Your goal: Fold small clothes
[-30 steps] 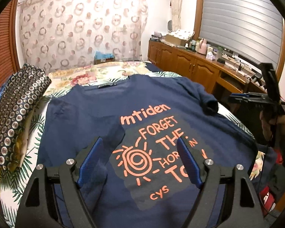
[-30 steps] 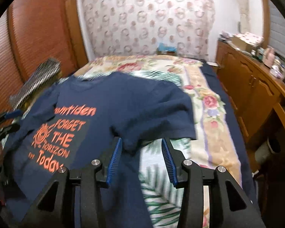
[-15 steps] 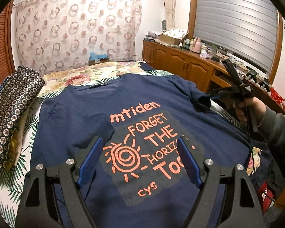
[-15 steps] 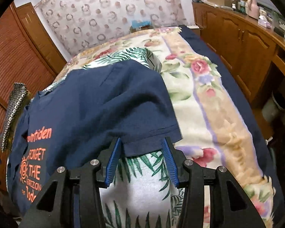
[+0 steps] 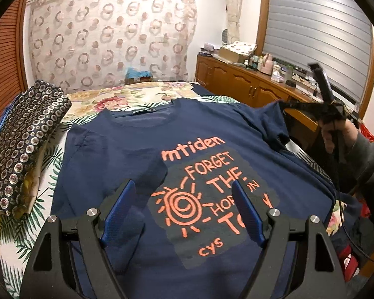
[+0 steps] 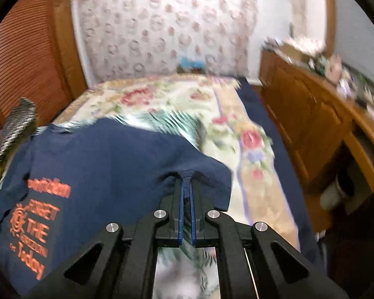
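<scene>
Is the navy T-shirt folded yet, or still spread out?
Spread, print up, on the bed. Only one sleeve of the navy T-shirt is lifted, pinched by the right gripper.

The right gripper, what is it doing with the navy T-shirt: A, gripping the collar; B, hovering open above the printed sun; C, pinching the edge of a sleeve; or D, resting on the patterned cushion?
C: in the right wrist view the right gripper has just closed, its fingers pinching a fold at the hem of the sleeve of the T-shirt.
</scene>
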A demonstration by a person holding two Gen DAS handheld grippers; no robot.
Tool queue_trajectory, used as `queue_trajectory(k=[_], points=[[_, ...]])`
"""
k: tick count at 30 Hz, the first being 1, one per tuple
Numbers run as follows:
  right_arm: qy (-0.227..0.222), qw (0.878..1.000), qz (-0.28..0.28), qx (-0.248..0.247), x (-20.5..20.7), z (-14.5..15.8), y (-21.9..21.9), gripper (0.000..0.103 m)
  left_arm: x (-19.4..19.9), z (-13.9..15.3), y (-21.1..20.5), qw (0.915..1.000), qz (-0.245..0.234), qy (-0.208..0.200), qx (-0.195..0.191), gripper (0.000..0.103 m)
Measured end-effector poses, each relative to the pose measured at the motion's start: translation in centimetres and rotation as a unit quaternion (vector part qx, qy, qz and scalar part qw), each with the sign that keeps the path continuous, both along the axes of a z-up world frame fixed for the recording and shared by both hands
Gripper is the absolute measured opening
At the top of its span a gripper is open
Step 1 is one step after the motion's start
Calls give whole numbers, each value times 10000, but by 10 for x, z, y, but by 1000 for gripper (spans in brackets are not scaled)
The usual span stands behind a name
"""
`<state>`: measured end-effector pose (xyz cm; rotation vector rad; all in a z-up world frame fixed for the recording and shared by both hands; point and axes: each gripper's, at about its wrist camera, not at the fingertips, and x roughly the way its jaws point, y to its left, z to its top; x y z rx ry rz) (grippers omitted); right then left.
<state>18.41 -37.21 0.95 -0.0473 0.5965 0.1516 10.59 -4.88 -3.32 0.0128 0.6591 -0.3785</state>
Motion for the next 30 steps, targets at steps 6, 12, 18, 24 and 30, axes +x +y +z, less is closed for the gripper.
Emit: queue_trajectory(k=[6, 12, 18, 24, 30], points=[[-511, 9921, 1099, -332, -11, 38, 97, 4, 1, 0, 10, 9999, 121, 22, -51, 81], [-646, 9811, 1718, -605, -28, 31, 163, 56, -1, -2, 15, 9999, 151, 37, -44, 81], [-251, 9898, 1308, -511, -20, 7, 140, 56, -1, -5, 23, 9997, 216, 59, -98, 81], [560, 9907, 1231, -125, -4, -1, 129, 56, 2, -9, 23, 9996, 231, 108, -157, 81], [983, 9806, 1665, 323, -3, -24, 148, 56, 1, -10, 21, 9996, 211, 129, -125, 81]])
